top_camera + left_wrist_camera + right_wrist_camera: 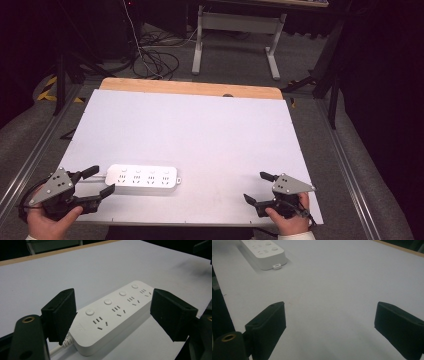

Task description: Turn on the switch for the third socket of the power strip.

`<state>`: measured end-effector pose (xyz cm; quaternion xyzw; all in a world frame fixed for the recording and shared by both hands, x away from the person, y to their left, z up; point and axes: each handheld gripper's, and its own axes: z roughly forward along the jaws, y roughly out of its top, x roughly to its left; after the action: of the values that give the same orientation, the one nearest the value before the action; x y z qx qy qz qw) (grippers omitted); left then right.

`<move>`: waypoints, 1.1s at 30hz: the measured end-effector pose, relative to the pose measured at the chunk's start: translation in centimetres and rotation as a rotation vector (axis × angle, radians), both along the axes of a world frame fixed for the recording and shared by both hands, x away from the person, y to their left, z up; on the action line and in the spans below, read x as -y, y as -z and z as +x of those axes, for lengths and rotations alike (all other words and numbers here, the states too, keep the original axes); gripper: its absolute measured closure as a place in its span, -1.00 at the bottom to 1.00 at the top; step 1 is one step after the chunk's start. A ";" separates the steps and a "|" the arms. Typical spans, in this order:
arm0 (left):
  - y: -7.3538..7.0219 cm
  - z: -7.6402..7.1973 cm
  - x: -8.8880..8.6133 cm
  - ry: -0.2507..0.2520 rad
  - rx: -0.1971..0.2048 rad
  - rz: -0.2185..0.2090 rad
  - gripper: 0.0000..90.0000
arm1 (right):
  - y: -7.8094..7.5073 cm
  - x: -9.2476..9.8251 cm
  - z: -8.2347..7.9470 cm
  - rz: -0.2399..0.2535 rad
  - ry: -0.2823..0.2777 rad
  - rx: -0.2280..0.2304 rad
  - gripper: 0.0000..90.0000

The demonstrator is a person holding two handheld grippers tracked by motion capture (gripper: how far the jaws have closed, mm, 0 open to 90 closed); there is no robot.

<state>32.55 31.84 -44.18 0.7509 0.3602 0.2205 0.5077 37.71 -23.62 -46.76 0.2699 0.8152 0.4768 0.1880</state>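
Note:
A white power strip (142, 176) with several sockets and round buttons lies flat near the front left of the white tabletop (200, 125). My left gripper (100, 181) is open at the strip's left, cable end, one jaw on either side of that end. In the left gripper view the power strip (125, 302) runs away between the spread jaws of the left gripper (112, 312), and the pads do not press on it. My right gripper (255, 187) stands open near the front right edge with nothing between its fingers. In the right gripper view the right gripper (330, 312) faces bare table, with the power strip (263, 251) far off.
A wooden strip (190, 89) borders the table's far edge. Metal rails (350, 165) run along both sides. On the floor beyond lie tangled cables (155, 60) and a grey desk frame (235, 30).

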 end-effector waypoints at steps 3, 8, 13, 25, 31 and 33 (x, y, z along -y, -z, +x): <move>-0.3 0.2 0.2 0.006 -0.009 -0.001 -0.52 | 0.0 0.0 0.0 -0.002 -0.002 0.002 -0.76; -0.5 0.5 0.5 0.010 -0.006 0.002 -0.48 | 0.1 -0.1 0.1 -0.004 -0.005 -0.004 -0.76; -1.0 0.9 1.0 0.016 -0.013 -0.005 -0.46 | 0.1 0.0 0.1 -0.004 -0.004 -0.004 -0.76; -2.0 2.1 2.4 0.040 -0.023 0.003 -0.44 | 0.1 0.0 0.0 -0.003 -0.006 -0.003 -0.76; -2.3 2.5 3.0 0.052 -0.028 0.012 -0.44 | 0.1 0.0 0.0 -0.002 -0.007 -0.004 -0.75; -2.4 2.7 3.2 0.056 -0.025 0.017 -0.44 | 0.1 0.0 0.0 -0.002 -0.007 -0.003 -0.75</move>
<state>35.28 28.63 -41.80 0.7676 0.3437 0.2000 0.5026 37.74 -23.61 -46.84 0.2675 0.8169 0.4762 0.1851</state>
